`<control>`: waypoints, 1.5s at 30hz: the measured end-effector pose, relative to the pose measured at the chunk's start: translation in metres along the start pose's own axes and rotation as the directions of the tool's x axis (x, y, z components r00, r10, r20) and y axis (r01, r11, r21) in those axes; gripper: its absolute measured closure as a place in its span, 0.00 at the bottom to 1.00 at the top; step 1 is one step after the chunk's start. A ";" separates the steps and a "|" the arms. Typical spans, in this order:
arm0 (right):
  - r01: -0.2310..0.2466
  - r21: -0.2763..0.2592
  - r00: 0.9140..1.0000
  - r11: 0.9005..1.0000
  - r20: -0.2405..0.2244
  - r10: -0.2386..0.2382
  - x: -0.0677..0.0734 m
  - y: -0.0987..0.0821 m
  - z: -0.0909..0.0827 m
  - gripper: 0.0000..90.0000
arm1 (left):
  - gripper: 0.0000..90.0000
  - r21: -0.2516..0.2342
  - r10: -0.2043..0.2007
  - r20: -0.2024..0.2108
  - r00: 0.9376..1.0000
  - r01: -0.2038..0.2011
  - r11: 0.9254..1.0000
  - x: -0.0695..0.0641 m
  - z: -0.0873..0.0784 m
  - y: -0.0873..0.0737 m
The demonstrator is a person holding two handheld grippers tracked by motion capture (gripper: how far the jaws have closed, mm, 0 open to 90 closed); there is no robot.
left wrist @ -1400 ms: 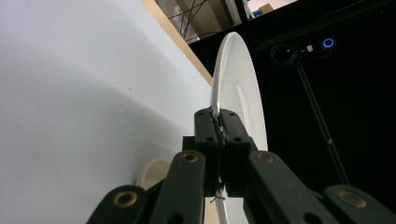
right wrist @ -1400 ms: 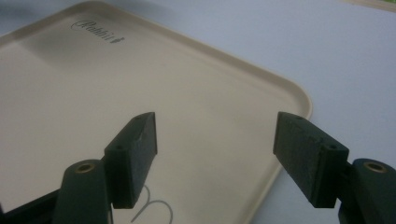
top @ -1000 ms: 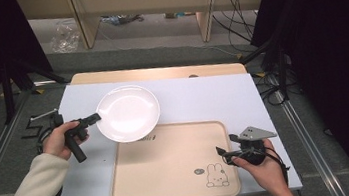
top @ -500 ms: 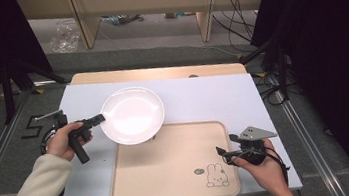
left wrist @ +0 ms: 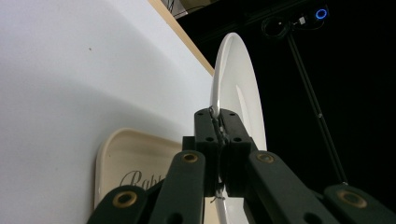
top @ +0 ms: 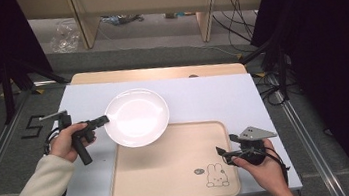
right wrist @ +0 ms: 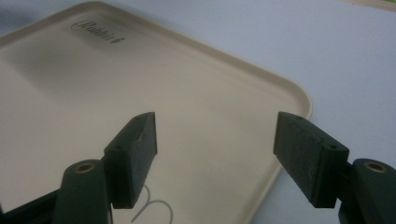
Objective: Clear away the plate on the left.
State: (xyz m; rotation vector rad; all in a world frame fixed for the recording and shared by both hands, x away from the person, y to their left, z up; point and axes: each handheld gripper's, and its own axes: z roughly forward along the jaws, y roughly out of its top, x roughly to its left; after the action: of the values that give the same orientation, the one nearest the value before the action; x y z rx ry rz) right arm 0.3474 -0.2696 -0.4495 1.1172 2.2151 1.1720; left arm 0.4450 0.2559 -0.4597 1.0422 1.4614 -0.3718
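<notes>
1. High view: left gripper point(top: 103, 120) clamps the white plate point(top: 137, 116) by its 9 o'clock rim, plate overlapping the beige tray point(top: 171, 166) at the tray's 11 o'clock corner; right gripper point(top: 222, 153) rests at the tray's 3 o'clock edge.
2. Left gripper view: jaws pinched on the plate point(left wrist: 238, 93) rim, plate edge-on.
3. Right gripper view: jaws wide apart, nothing between, tray point(right wrist: 196, 98) below.

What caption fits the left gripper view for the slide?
Left tongs shut on the rim of a white plate, held edge-on above the beige tray and white table.
</notes>
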 end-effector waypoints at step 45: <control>0.007 0.005 1.000 1.000 -0.002 -0.007 0.000 0.000 0.000 0.34 | 0.97 0.111 0.011 0.006 1.000 -0.012 0.994 -0.009 0.022 -0.025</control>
State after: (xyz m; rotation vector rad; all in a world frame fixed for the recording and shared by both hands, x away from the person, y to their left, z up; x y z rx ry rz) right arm 0.3476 -0.2695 -0.4498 1.1101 2.2223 1.1663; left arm 0.4379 0.2224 -0.4647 1.1373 1.4423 -0.4516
